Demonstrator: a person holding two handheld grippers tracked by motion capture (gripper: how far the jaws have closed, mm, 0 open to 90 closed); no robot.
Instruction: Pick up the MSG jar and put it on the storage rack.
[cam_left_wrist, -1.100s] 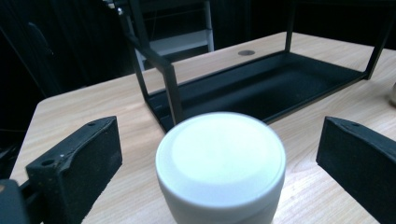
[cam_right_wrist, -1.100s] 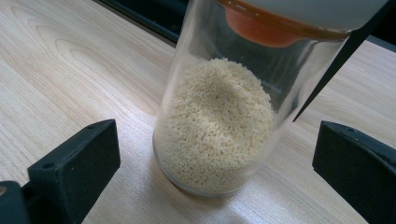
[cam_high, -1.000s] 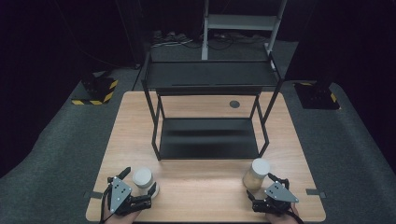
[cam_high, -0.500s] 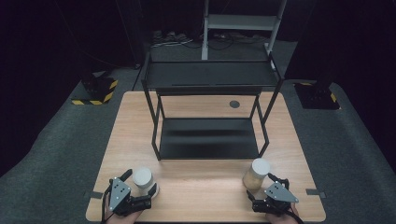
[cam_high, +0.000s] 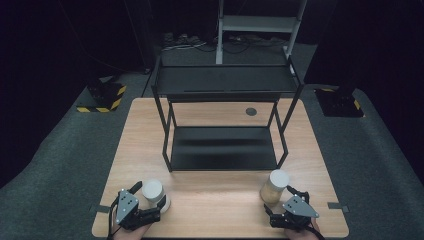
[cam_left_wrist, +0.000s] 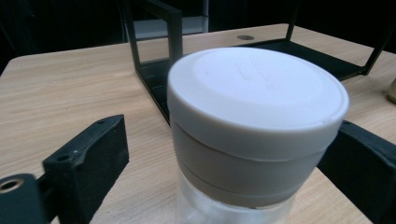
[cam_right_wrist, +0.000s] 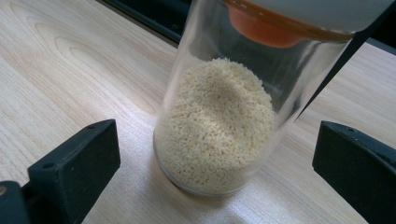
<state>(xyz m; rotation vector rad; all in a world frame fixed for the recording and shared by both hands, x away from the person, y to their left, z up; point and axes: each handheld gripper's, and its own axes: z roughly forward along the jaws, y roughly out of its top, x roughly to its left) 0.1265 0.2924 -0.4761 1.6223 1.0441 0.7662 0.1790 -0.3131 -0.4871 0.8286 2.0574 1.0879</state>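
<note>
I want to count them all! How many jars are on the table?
2. One white-lidded jar stands near the table's front left corner; the jar of pale grains stands near its front right corner. None sits on the black rack.

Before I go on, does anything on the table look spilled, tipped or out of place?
Nothing stands out. The white-lidded jar and the jar of pale grains stand upright on the wooden table, nothing spilled. The black two-tier rack sits square.

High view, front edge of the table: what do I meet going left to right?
Left tongs → white-lidded jar between their jaws → bare table → grain-filled jar → right tongs.
</note>
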